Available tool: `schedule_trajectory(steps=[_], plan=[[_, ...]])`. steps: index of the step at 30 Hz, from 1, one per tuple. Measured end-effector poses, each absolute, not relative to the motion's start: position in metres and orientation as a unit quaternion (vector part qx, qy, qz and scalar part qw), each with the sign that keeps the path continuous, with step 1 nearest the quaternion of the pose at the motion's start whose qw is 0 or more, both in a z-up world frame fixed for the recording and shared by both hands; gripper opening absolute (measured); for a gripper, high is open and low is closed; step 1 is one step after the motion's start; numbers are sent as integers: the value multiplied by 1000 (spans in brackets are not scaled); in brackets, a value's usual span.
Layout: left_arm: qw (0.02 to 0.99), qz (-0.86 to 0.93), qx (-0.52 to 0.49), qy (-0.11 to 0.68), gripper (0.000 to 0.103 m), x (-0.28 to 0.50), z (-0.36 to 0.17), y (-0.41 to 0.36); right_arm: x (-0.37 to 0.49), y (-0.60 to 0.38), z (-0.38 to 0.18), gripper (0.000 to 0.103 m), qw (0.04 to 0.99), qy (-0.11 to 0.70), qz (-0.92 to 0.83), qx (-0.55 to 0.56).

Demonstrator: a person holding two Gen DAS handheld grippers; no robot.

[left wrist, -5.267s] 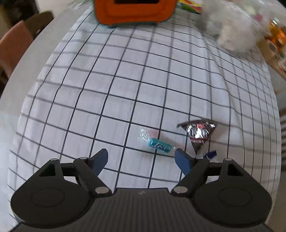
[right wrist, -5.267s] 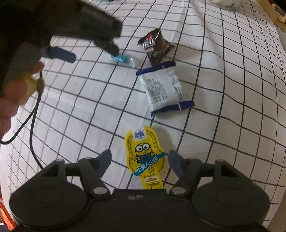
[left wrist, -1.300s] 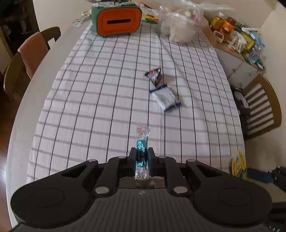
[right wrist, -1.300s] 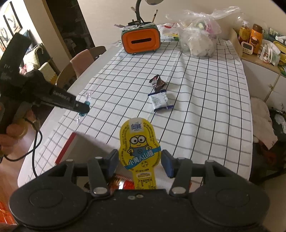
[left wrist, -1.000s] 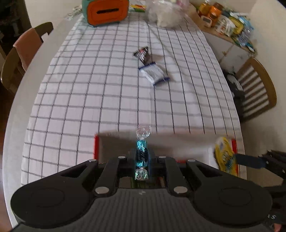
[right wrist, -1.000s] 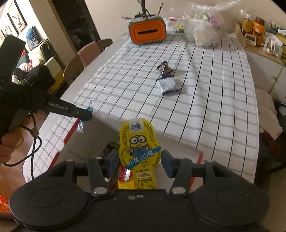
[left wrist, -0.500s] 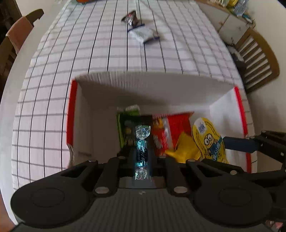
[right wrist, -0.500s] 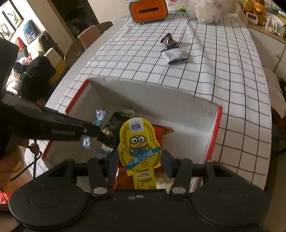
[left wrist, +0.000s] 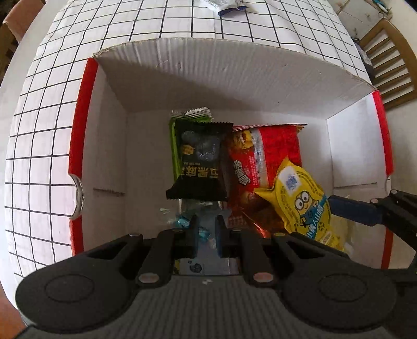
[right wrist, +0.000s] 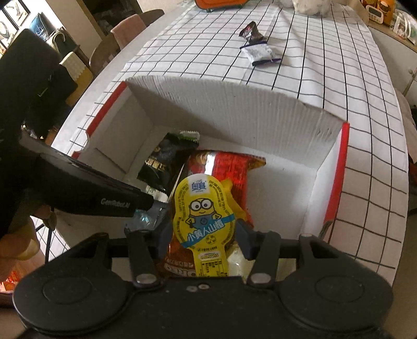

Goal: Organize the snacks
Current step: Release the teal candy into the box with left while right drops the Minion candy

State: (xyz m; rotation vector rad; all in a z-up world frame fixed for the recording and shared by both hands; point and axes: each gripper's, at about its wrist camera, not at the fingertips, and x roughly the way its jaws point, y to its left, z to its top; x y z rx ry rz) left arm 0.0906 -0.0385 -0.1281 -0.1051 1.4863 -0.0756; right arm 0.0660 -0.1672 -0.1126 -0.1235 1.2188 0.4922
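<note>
A white cardboard box with red edges (left wrist: 78, 125) (right wrist: 331, 146) holds a black packet (left wrist: 200, 161) (right wrist: 161, 161), a red bag (left wrist: 263, 153) (right wrist: 221, 167) and other snacks. My left gripper (left wrist: 206, 229) is low inside the box, its fingers slightly apart, and the blue candy (left wrist: 182, 221) (right wrist: 142, 216) lies loose just left of its tips. My right gripper (right wrist: 204, 229) is shut on the yellow Minion packet (right wrist: 204, 208) (left wrist: 305, 206) and holds it over the box's right side.
A white-and-blue packet (right wrist: 259, 53) (left wrist: 229, 5) and a dark wrapper (right wrist: 250, 31) lie on the checked tablecloth (right wrist: 351, 86) beyond the box. Chairs stand at the left (right wrist: 125, 28) and right (left wrist: 391, 52) of the table.
Both grippers have dropped lower into the box. The left gripper's fingers have parted and the blue candy, held upright before, now lies loose beside them. The Minion packet remains gripped.
</note>
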Motion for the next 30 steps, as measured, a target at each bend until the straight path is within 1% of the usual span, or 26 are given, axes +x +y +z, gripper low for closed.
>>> schedule_trajectory(steps=[9, 16, 21, 25, 28, 30], plan=[[740, -37, -47, 670, 12, 90, -125, -37, 65, -168, -110, 53, 794, 561, 229, -55], [756, -45, -42, 651, 12, 86, -109, -36, 66, -170, -98, 60, 803, 547, 229, -54], [773, -48, -40, 631, 13, 85, -92, -32, 67, -174, -87, 62, 810, 537, 230, -49], [786, -45, -37, 615, 14, 86, -80, -31, 69, -177, -77, 63, 816, 527, 232, -46], [796, -43, -36, 602, 15, 87, -71, -28, 72, -177, -70, 67, 820, 520, 234, -44], [803, -44, -38, 594, 18, 87, -65, -25, 73, -178, -63, 68, 825, 513, 235, -44]])
